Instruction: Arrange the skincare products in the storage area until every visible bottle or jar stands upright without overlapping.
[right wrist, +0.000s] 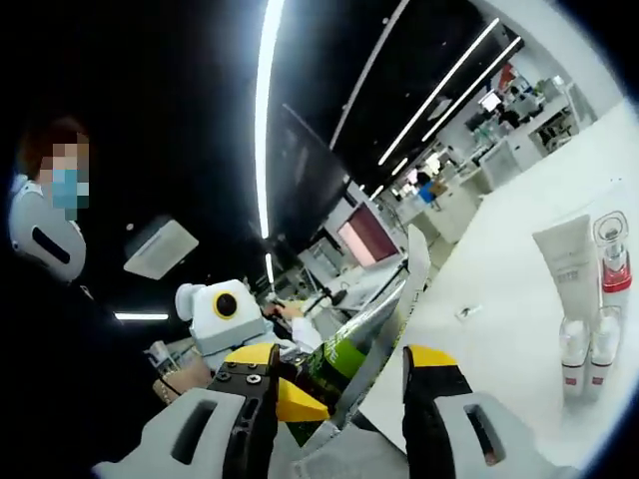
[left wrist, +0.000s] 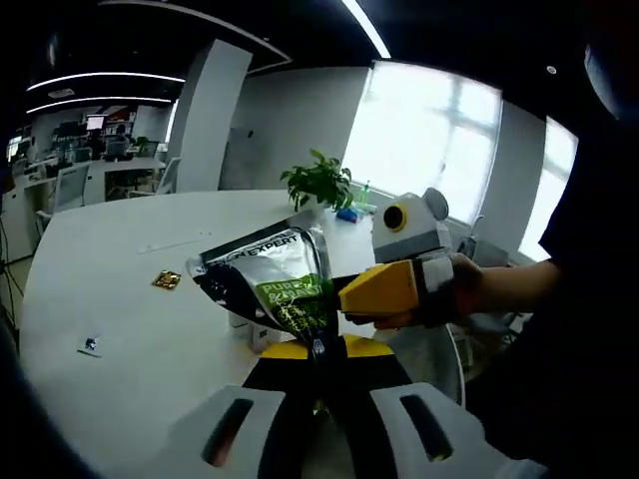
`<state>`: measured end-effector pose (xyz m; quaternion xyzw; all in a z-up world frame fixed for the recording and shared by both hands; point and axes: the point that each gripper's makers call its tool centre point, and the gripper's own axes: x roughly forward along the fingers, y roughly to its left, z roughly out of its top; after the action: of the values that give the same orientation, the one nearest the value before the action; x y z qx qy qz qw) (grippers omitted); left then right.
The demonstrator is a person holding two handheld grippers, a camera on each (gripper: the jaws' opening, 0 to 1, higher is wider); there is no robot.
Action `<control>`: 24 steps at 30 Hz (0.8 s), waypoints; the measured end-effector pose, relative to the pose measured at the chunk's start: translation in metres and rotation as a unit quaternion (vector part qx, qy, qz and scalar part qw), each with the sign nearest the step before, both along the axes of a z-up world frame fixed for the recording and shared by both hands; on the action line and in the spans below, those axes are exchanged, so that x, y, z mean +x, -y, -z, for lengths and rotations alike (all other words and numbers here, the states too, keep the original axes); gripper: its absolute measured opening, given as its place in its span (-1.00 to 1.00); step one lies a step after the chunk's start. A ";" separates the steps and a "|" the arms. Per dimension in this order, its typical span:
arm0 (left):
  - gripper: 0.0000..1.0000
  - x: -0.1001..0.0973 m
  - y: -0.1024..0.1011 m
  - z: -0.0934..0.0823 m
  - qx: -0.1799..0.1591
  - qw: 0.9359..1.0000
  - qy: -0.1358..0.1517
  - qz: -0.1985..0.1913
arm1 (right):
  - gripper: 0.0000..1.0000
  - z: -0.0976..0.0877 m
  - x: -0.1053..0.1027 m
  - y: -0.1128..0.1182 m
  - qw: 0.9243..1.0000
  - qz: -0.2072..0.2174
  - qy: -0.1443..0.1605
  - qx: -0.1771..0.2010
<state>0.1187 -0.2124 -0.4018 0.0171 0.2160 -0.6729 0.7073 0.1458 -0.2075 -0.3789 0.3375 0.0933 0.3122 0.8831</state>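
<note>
White office surface (left wrist: 150, 329), silver pouch (left wrist: 270, 274) held above it.
Left gripper (left wrist: 321, 351) clamped on pouch; right gripper (right wrist: 339, 384) apart around it; best kept level, clear of tube (right wrist: 569, 264).

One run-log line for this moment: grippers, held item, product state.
left gripper: shut on silver pouch | right gripper: jaws around pouch edge, closure unclear | white tube, red-banded bottles: standing on white table
</note>
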 end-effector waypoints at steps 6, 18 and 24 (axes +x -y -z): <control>-0.88 -0.006 0.002 0.000 -0.004 1.000 0.004 0.002 | -0.23 -0.001 0.001 0.002 1.000 0.005 0.002 0.015; -0.84 -0.004 0.003 -0.001 -0.013 1.000 -0.001 -0.003 | -0.73 0.001 0.002 0.009 0.998 0.038 -0.010 0.039; -0.69 -0.005 0.005 -0.001 -0.017 1.000 -0.004 -0.006 | -1.00 -0.004 0.001 0.011 0.997 0.044 0.005 0.060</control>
<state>0.1137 -0.2171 -0.4008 0.0012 0.2075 -0.6719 0.7110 0.1472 -0.2181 -0.3746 0.3925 0.0554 0.2796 0.8745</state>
